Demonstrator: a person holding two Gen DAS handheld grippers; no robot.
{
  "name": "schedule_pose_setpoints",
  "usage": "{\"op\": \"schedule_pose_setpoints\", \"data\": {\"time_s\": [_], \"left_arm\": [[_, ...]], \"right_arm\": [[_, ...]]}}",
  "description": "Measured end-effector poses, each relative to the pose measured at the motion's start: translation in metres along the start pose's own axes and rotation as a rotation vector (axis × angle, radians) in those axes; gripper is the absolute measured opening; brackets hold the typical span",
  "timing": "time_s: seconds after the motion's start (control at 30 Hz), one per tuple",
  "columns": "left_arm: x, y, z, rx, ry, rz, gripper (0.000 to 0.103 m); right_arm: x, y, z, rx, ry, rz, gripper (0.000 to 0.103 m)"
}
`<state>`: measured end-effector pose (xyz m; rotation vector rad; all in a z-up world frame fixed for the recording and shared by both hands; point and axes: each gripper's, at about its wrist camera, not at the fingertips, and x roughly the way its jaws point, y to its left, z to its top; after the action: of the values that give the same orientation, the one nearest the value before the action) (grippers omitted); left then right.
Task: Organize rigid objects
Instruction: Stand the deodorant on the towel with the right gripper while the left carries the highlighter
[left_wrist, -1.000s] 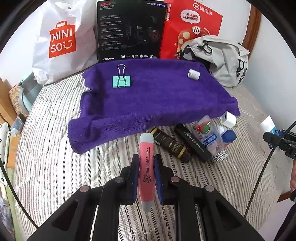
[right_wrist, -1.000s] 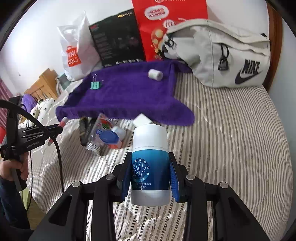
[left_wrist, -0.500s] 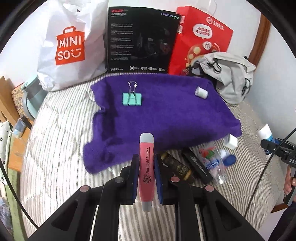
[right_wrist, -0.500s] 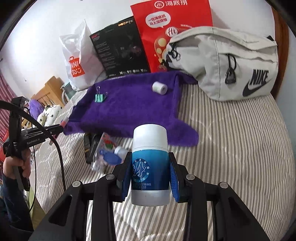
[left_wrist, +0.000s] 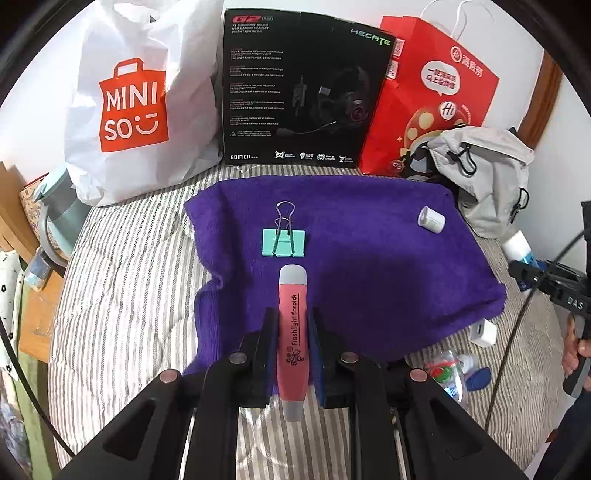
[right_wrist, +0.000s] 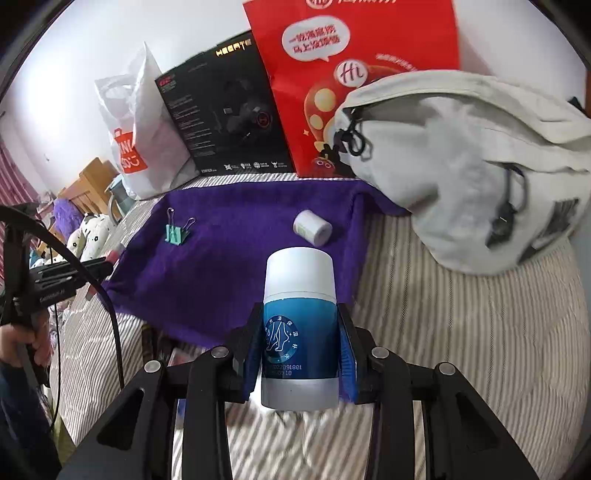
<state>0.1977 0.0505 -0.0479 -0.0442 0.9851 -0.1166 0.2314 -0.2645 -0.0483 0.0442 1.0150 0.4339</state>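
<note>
In the left wrist view, the left gripper (left_wrist: 292, 332) is seen clamped on a pink flashlight (left_wrist: 293, 334) whose long axis points up the frame toward the teal binder clip (left_wrist: 283, 242) on the purple towel (left_wrist: 369, 273), just above centre. In the right wrist view, the right gripper (right_wrist: 300, 347) is closed around an upright blue-and-white bottle (right_wrist: 300, 332) at lower centre, with the towel's near edge directly behind it and the small white roll (right_wrist: 312, 227) just above.

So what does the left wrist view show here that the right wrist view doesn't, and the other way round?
Only the left wrist view shows the left gripper shut on the pink flashlight, plus the white adapter and clear bottle lying off the towel's near edge. Only the right wrist view shows the right gripper shut on the blue-and-white bottle, and the stuffed toys beside the bed. Both show the purple towel carrying the green binder clip and small white roll, with the bags and black box behind.
</note>
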Motion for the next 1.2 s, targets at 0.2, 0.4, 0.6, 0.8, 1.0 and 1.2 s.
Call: {"op": "schedule_pose_setpoints", "data": {"time_s": [0.2, 0.4, 0.6, 0.8, 1.0, 1.2], "left_arm": [[0.015, 0.006, 0.007, -0.009, 0.014, -0.011, 0.016], [0.025, 0.011, 0.012, -0.01, 0.02, -0.021, 0.016], [0.031, 0.017, 0.014, -0.018, 0.022, -0.032, 0.016], [0.04, 0.019, 0.017, -0.015, 0.029, -0.033, 0.016], [0.055, 0.021, 0.02, -0.014, 0.049, -0.013, 0.016], [0.068, 0.022, 0.017, -0.019, 0.065, -0.005, 0.016]], "right_arm": [[0.041, 0.007, 0.016, -0.015, 0.049, -0.022, 0.036], [0.074, 0.014, 0.02, -0.052, 0.107, -0.074, 0.036], [0.091, 0.019, 0.022, -0.081, 0.123, -0.124, 0.036], [0.095, 0.022, 0.021, -0.111, 0.122, -0.144, 0.04], [0.089, 0.029, 0.015, -0.141, 0.149, -0.12, 0.053], [0.056, 0.02, 0.006, -0.075, 0.122, -0.087, 0.06]]}}
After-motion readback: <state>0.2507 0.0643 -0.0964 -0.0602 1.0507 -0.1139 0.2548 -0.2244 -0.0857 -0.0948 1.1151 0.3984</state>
